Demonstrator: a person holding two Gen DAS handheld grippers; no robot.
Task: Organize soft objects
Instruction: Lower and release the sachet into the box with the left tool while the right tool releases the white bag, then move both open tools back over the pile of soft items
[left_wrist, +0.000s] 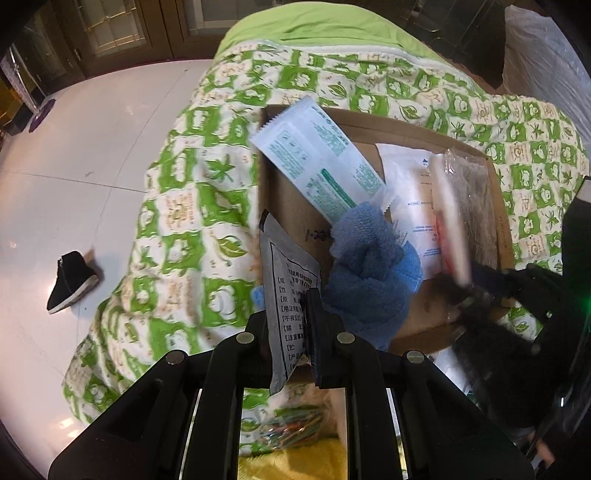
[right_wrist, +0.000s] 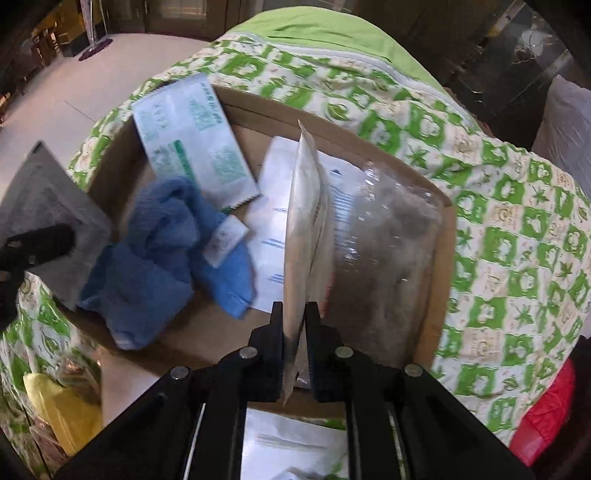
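A cardboard box sits on a green-and-white quilt. Inside lie a crumpled blue towel, a white-and-green packet, white paper packets and a clear bag of grey fluff. My left gripper is shut on a grey printed pouch, held over the box's near left edge; it also shows in the right wrist view. My right gripper is shut on a flat pale packet, held edge-on above the box; this packet shows in the left wrist view.
The quilt covers a bed. A yellow cloth and a bag of colourful bits lie near the box's front. A black shoe lies on the white floor. A red item sits at right.
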